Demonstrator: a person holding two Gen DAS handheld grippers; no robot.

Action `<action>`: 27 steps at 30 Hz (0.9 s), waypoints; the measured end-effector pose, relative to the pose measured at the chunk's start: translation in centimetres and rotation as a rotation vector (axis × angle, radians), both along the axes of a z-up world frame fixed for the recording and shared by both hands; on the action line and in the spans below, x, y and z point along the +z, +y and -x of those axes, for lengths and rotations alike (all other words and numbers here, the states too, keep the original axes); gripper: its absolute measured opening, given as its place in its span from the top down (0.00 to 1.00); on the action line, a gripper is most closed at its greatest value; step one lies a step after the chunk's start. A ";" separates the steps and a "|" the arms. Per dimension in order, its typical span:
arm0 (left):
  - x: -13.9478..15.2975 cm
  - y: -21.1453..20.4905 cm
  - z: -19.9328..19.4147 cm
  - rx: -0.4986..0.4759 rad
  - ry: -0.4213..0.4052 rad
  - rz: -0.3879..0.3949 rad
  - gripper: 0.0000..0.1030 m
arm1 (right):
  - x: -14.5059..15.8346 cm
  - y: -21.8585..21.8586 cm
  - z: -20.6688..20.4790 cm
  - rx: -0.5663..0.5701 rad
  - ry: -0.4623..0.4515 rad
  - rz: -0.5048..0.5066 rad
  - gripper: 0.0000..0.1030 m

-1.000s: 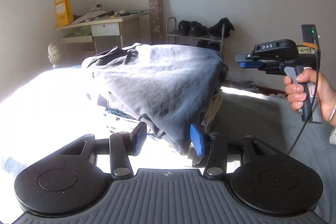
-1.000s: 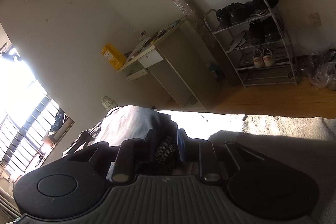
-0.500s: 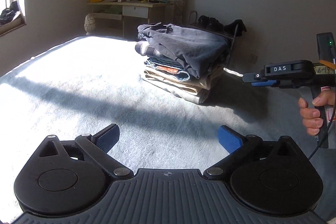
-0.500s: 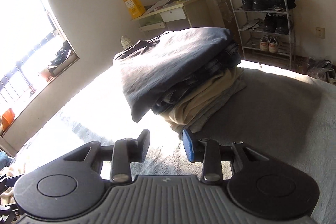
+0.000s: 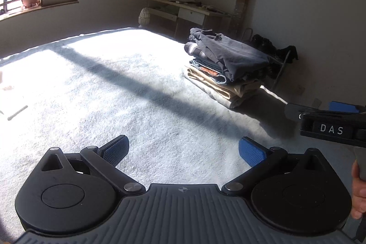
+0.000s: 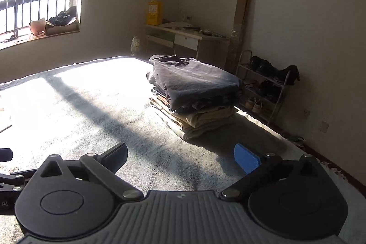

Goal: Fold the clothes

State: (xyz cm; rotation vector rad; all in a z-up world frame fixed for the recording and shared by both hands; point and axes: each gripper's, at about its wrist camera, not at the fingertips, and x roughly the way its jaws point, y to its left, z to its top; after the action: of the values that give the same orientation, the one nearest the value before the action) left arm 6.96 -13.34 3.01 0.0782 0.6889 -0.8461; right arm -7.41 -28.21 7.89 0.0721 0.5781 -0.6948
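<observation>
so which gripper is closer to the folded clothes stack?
Right, apparently. The right gripper hangs open, just short of the stack. The left gripper, also open, sits further back, with more bedspread between.

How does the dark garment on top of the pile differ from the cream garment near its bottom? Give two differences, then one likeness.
The dark garment is grey-blue, the cream garment pale tan. The dark garment lies uncovered and droops over the pile's edge; the cream garment is pressed under others. Both are folded in one stack.
</observation>
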 end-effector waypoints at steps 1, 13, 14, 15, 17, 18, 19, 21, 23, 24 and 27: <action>0.1 0.3 0.1 0.003 0.001 0.000 0.00 | -0.3 0.3 -0.2 0.001 0.005 -0.002 0.01; -1.0 0.0 0.0 0.085 0.079 -0.027 0.00 | -2.4 0.3 1.7 -0.085 0.015 0.033 0.00; -1.1 -0.1 0.0 0.092 0.088 -0.034 0.00 | -2.4 0.1 1.9 -0.101 0.010 0.022 0.00; -1.1 -0.3 0.1 0.093 0.082 -0.043 0.00 | -2.4 0.0 2.1 -0.110 0.001 0.009 0.00; -0.7 -0.6 0.7 0.075 0.036 -0.057 0.00 | -2.4 0.0 2.5 -0.124 -0.018 -0.009 0.00; -0.6 -0.6 1.0 0.069 0.023 -0.058 0.00 | -2.4 0.0 2.8 -0.133 -0.026 -0.011 0.00; -0.6 -0.6 1.3 0.068 0.024 -0.054 0.00 | -2.4 0.1 3.0 -0.147 -0.034 -0.004 0.00; -0.7 -0.8 1.7 0.068 0.036 -0.052 0.00 | -2.1 0.3 3.5 -0.168 -0.050 0.014 0.00; -0.7 -1.0 2.1 0.069 0.043 -0.053 0.00 | -1.7 0.5 3.9 -0.183 -0.062 0.037 0.00; -0.7 -1.1 2.4 0.072 0.034 -0.052 0.00 | -1.5 0.6 4.1 -0.187 -0.062 0.045 0.00; -0.4 -1.4 3.1 0.067 0.009 -0.032 0.00 | -1.2 0.6 4.8 -0.209 -0.056 0.075 0.00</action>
State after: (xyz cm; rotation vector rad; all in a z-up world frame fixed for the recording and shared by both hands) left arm 3.89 -14.71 2.62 0.0791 0.7098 -0.7718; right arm -12.26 -27.59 6.70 0.0826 0.4941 -0.9136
